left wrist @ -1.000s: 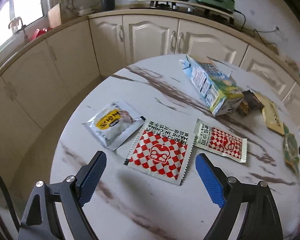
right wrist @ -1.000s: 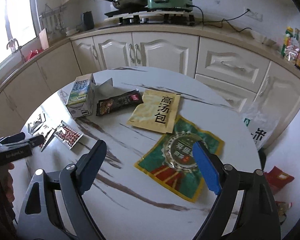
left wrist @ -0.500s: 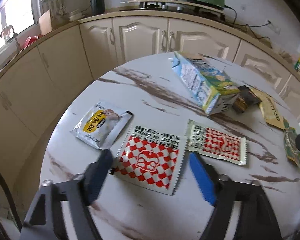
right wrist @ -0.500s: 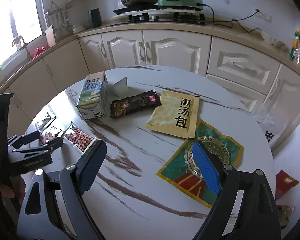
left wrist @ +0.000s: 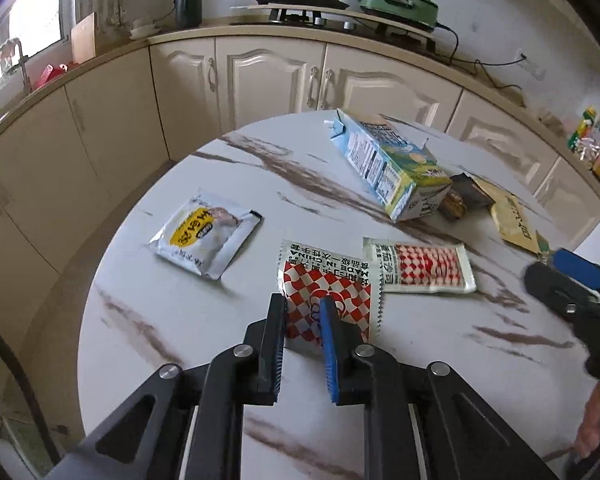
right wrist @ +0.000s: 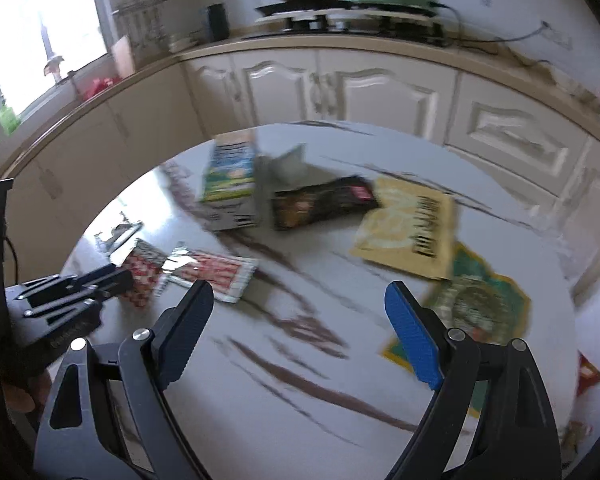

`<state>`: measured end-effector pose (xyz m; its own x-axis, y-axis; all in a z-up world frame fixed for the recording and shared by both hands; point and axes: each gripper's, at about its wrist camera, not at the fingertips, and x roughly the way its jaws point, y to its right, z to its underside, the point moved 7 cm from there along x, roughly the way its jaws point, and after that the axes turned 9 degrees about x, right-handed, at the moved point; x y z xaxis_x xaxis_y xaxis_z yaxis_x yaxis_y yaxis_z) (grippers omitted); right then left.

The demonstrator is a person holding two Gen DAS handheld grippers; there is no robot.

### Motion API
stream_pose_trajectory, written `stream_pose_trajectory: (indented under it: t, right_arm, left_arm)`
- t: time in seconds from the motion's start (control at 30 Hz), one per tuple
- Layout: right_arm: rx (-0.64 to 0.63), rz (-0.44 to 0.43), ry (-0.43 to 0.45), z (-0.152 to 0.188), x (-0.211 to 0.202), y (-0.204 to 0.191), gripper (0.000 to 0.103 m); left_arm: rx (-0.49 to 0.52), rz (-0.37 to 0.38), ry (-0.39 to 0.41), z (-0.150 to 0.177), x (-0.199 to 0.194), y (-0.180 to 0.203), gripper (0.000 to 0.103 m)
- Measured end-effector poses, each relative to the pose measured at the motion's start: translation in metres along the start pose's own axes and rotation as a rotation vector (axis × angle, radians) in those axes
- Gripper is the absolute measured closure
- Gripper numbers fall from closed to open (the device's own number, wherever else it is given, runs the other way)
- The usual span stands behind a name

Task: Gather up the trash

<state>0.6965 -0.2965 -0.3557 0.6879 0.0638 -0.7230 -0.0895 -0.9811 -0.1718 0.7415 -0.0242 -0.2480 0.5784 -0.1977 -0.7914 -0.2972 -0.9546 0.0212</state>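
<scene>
L gripper grabbing the big red checked packet

The left gripper (left wrist: 302, 320) came down from hovering wide over the table (left wrist: 172, 320); its jaws were closing w/ the near edge of the big red checked packet (left wrist: 328, 280) bunched between them, near side, middle. So 1st trash looked almost picked up. Right gripper (right wrist: 300, 320) hung wide apart, nothing in it.

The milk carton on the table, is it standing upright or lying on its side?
Lying on its side. The milk carton rests along its long face on the marble table, spout end pointing toward the cabinets.
</scene>
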Motion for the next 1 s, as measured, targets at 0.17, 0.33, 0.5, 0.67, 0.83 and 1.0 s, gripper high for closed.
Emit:
stream_pose_trajectory:
  t: [0.17,0.33,0.5,0.67,0.83,1.0]
  right_arm:
    - [-0.021,0.006,-0.031,0.003,0.017,-0.012,0.016]
    - [-0.002,-0.013,-0.070,0.008,0.032,-0.015,0.016]
    - [-0.021,-0.020,-0.079,0.006,0.046,-0.030,0.016]
    - [-0.010,-0.029,-0.092,0.001,0.064,-0.043,0.017]
    - [-0.025,-0.024,-0.101,0.000,0.065,-0.049,0.017]
    - [0.001,0.049,-0.024,-0.009,0.051,-0.036,0.017]
  left_arm:
    - [-0.023,0.026,0.002,0.004,-0.006,0.000,0.088]
    - [-0.052,0.059,0.021,0.008,-0.012,0.003,0.089]
    - [-0.064,0.044,0.063,0.011,-0.032,-0.003,0.095]
    - [-0.084,0.038,0.060,0.018,-0.042,-0.012,0.094]
    - [-0.106,0.029,0.064,0.021,-0.050,-0.021,0.082]
    - [-0.099,0.072,0.066,0.014,-0.047,-0.008,0.056]
